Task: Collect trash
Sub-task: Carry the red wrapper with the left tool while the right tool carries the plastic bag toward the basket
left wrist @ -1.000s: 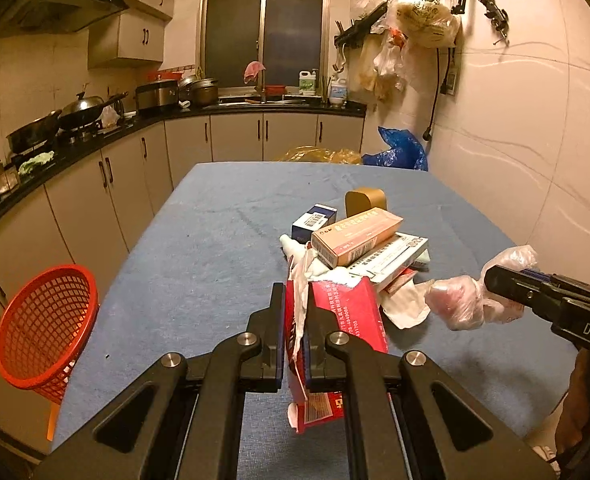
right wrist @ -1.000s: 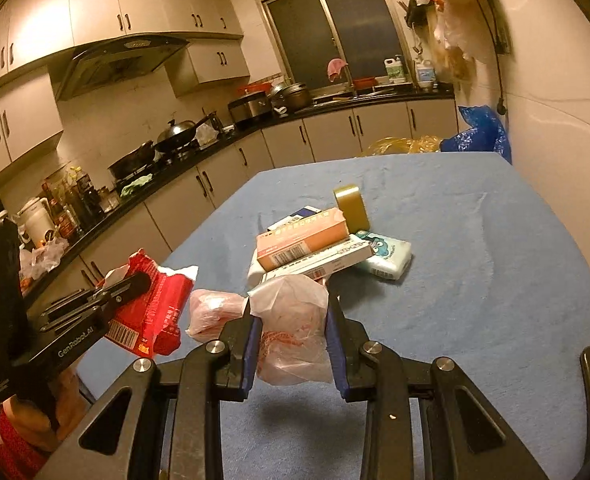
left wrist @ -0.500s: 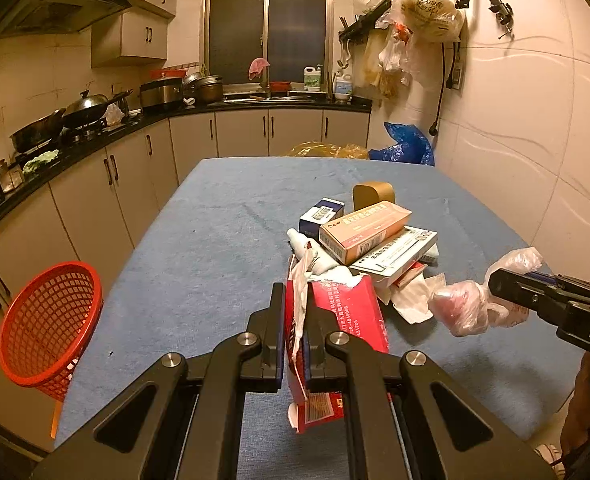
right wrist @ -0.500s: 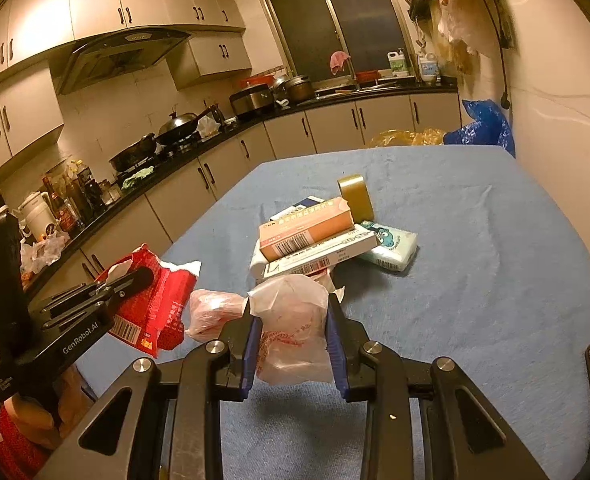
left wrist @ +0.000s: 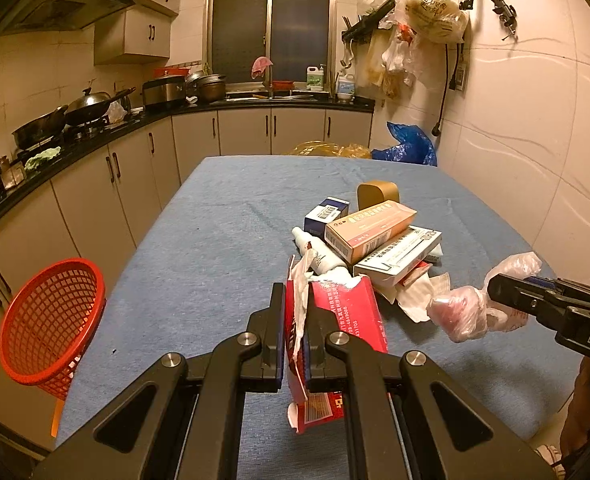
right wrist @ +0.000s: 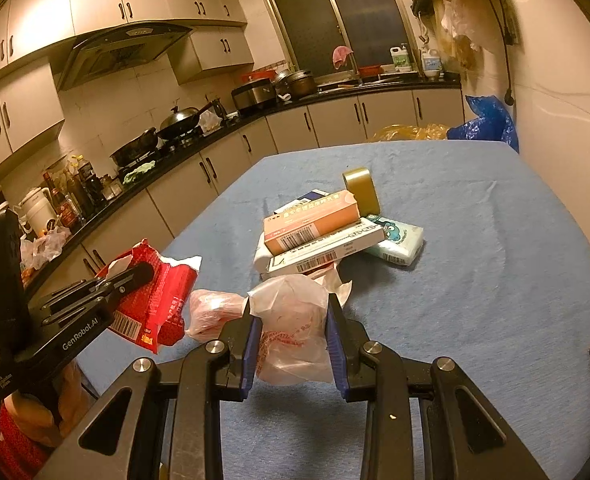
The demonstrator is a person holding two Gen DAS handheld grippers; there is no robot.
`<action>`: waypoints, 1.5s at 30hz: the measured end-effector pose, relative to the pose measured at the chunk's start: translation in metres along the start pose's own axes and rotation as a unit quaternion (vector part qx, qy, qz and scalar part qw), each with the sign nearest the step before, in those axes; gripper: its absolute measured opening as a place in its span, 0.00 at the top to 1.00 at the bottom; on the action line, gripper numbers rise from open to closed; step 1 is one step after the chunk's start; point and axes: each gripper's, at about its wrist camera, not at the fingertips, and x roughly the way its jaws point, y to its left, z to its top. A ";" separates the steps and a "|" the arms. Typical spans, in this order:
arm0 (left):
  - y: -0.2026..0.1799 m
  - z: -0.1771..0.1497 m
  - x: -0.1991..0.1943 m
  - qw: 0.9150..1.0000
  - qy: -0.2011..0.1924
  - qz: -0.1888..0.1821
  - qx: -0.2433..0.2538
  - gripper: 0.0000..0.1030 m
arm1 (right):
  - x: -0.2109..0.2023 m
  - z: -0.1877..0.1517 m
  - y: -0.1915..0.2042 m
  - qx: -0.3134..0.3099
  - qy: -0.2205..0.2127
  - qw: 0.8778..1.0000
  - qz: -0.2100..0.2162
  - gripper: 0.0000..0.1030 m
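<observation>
We see the left gripper (left wrist: 295, 334) clamped on a torn red wrapper (left wrist: 349, 316), lifted above the blue table (left wrist: 215, 248). The right gripper (right wrist: 293, 338) grips a crumpled plastic bag (right wrist: 291, 332), apparently clear of the cloth.

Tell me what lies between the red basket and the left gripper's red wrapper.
Only bare blue tablecloth between the red basket and the red wrapper, per the left wrist view.
</observation>
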 end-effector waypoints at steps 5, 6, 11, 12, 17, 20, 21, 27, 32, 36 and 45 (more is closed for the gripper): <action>0.003 0.001 -0.001 1.000 -0.002 0.000 -0.007 0.94 | 0.001 0.001 -0.001 0.002 0.001 1.000 0.001 0.68; 0.004 0.001 -0.002 1.000 -0.002 0.000 -0.008 0.94 | 0.001 0.001 -0.001 0.002 0.001 1.000 0.001 0.68; 0.008 0.002 -0.003 1.000 -0.003 0.002 -0.013 0.94 | 0.002 0.001 0.001 0.000 0.002 1.000 0.002 0.68; 0.008 0.002 -0.003 1.000 -0.004 0.002 -0.013 0.94 | 0.002 0.001 0.002 0.000 0.002 1.000 0.002 0.68; 0.013 0.004 -0.008 1.000 -0.010 0.009 -0.019 0.94 | 0.003 0.003 0.005 -0.003 0.001 1.000 0.004 0.68; 0.018 0.006 -0.008 1.000 -0.010 0.014 -0.022 0.94 | 0.005 0.006 0.010 -0.006 0.002 1.000 0.008 0.68; 0.020 0.007 -0.008 1.000 -0.011 0.016 -0.024 0.94 | 0.006 0.007 0.011 -0.007 0.003 1.000 0.010 0.68; 0.033 0.007 -0.010 0.999 -0.012 0.024 -0.034 0.94 | 0.018 0.013 0.021 -0.015 0.014 1.000 0.021 0.68; 0.049 0.007 -0.013 0.998 -0.014 0.035 -0.045 0.94 | 0.028 0.019 0.035 -0.024 0.019 0.999 0.030 0.68; 0.063 0.007 -0.016 0.997 -0.018 0.042 -0.056 0.94 | 0.038 0.022 0.048 -0.033 0.027 0.998 0.038 0.68; 0.104 0.007 -0.022 0.994 -0.027 0.064 -0.085 0.94 | 0.068 0.033 0.087 -0.056 0.055 0.995 0.066 0.68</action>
